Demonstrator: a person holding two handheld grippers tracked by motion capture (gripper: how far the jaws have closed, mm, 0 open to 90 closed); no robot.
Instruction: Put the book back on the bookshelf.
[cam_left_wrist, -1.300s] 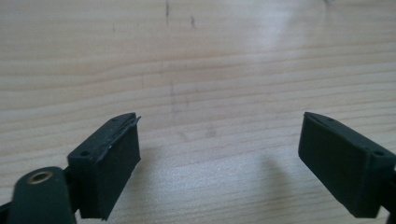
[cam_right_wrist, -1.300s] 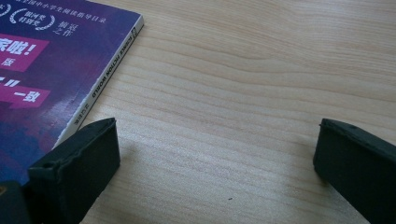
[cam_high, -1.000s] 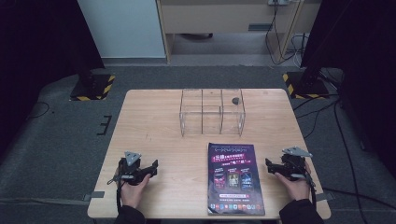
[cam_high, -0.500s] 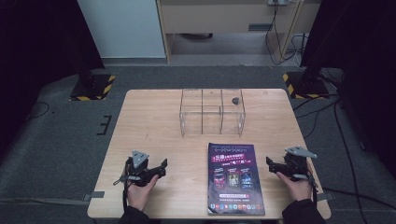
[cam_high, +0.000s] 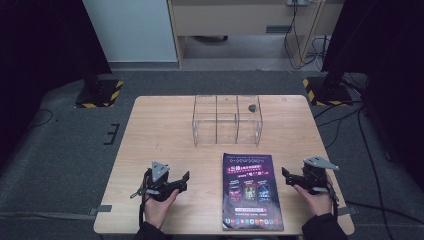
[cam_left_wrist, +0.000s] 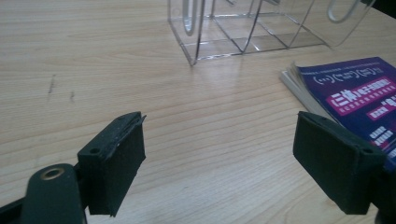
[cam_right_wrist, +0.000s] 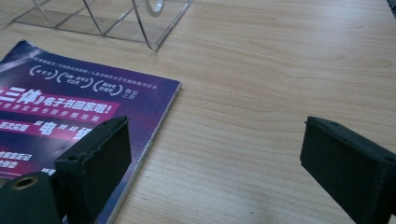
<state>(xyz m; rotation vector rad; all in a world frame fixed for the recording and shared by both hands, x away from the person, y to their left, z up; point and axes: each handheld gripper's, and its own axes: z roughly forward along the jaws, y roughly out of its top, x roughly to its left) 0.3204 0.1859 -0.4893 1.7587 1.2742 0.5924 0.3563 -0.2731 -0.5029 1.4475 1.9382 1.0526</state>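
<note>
Movement since a second ago is small but telling: we see the left gripper has slid from the lower left of the high view toward the centre, and its tips now point at the left edge of the magazine. The right gripper has barely shifted; it sits just beside the magazine's right edge, in the lower right of the frame. We judge this as both hands closing in on the magazine from either side, with the grasp not yet begun.

Both grippers stand with jaws spread wide and nothing between them. In the left gripper view the bare table lies between the jaws and the magazine's corner is at the right of the frame, apart from the jaw. In the right gripper view the magazine's edge lies behind the left jaw; we cannot tell whether it touches.

The magazine lies flat, cover up, at the lower centre of the high view, near the table's front edge and just in front of the clear box.

Counting: one magazine, one clear box divided into compartments, one small dark object in its upper right compartment, two grippers, two hands.
</note>
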